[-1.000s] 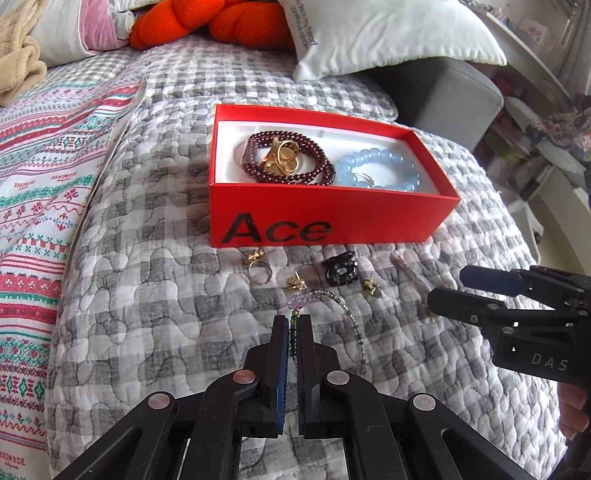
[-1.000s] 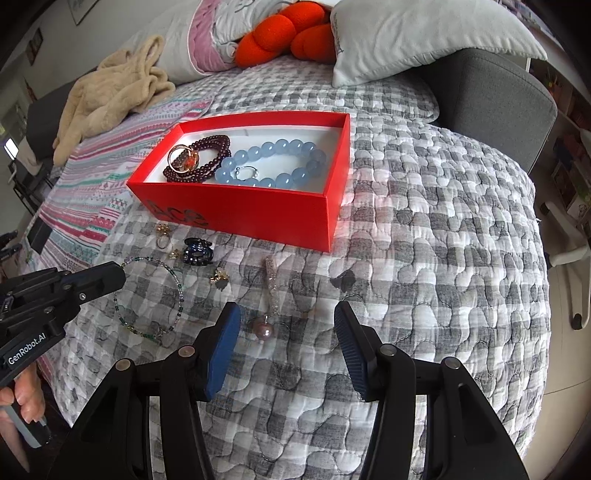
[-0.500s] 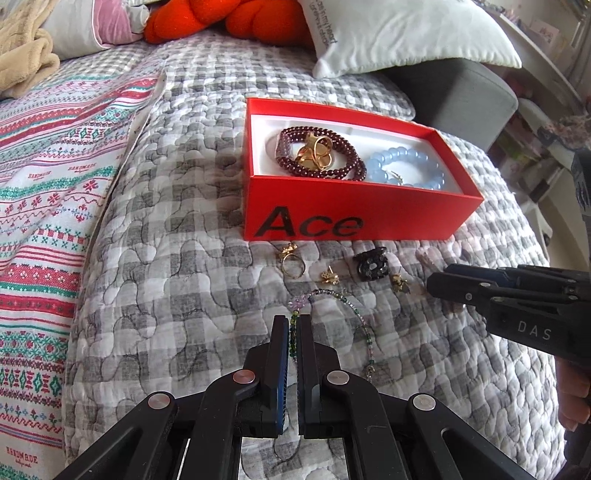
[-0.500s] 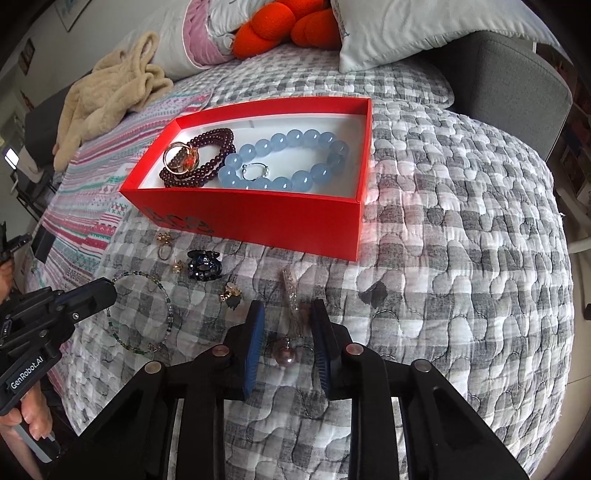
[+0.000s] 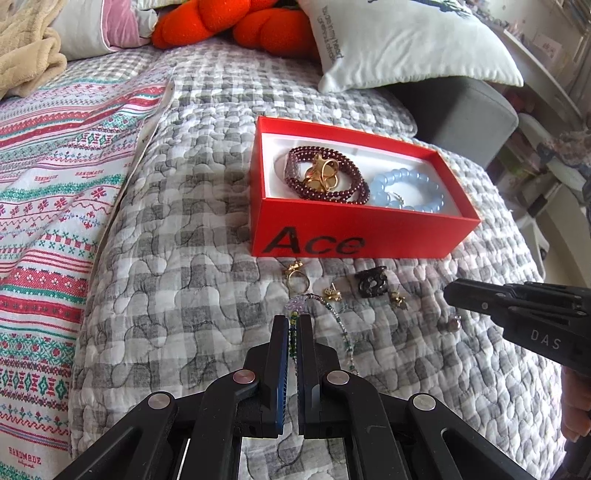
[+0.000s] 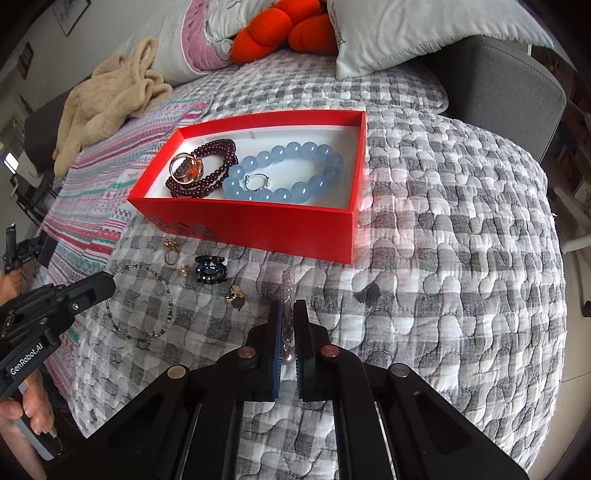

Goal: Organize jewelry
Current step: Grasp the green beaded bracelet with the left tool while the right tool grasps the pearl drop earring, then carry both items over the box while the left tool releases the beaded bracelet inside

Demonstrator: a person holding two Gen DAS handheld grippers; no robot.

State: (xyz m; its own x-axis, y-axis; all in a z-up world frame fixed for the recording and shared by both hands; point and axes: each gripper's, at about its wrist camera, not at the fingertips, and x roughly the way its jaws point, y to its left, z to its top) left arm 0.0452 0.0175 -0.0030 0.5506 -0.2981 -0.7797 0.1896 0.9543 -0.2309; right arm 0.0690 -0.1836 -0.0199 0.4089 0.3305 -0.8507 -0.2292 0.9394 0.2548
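Observation:
A red box [image 5: 332, 236] [image 6: 258, 225] on the quilt holds a dark red bead bracelet [image 5: 347, 184], a gold ring [image 5: 321, 175] and a blue bead bracelet [image 6: 295, 173]. In front of it lie a gold ring [image 5: 297, 280], small gold earrings [image 5: 330, 293], a dark hair clip [image 5: 371, 284] [image 6: 210, 271] and a green beaded necklace [image 6: 140, 306]. My left gripper [image 5: 294, 321] is shut on the beaded necklace [image 5: 332, 310]. My right gripper [image 6: 289, 310] is shut on a pearl pendant [image 6: 289, 356] with its chain.
A grey checked quilt [image 6: 443, 258] covers the bed, with a striped blanket [image 5: 48, 184] at left. A white pillow [image 5: 399, 44], orange cushion [image 5: 240, 22] and beige throw [image 6: 110, 96] lie behind the box. A grey armrest [image 6: 498, 81] stands at back right.
My right gripper has closed from wide open onto the pearl pendant. Both grippers have moved forward toward the box. My left gripper stays shut on the necklace.

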